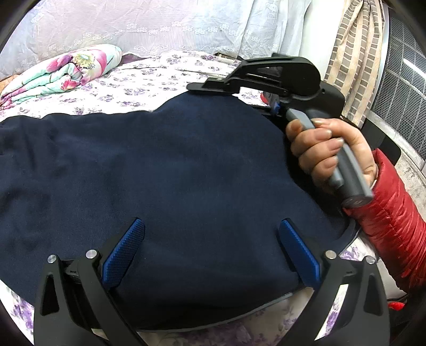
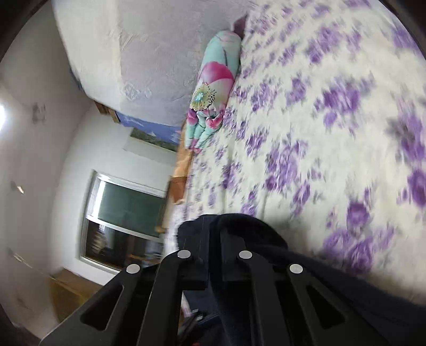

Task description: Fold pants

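Note:
Dark navy pants [image 1: 159, 165] lie spread across the floral bedsheet and fill the left wrist view. My left gripper [image 1: 212, 225] hovers low over their near part, open, its blue pads [image 1: 125, 252] wide apart with only flat fabric below them. My right gripper [image 1: 197, 86] is at the pants' far right edge, held by a hand [image 1: 327, 154] in a red sleeve. In the right wrist view its black fingers stand close together, and the right gripper [image 2: 213, 226] is shut on a bunch of the pants' dark fabric [image 2: 255, 229], which drapes over the fingertips and hides them.
A folded floral quilt [image 1: 66, 71] lies at the bed's far left, also seen as the quilt [image 2: 213, 87] in the right wrist view. The purple-flowered bedsheet [image 2: 332, 119] stretches beyond the pants. A lace cover [image 1: 159, 24] hangs behind the bed, and a striped cloth [image 1: 354, 53] hangs at right.

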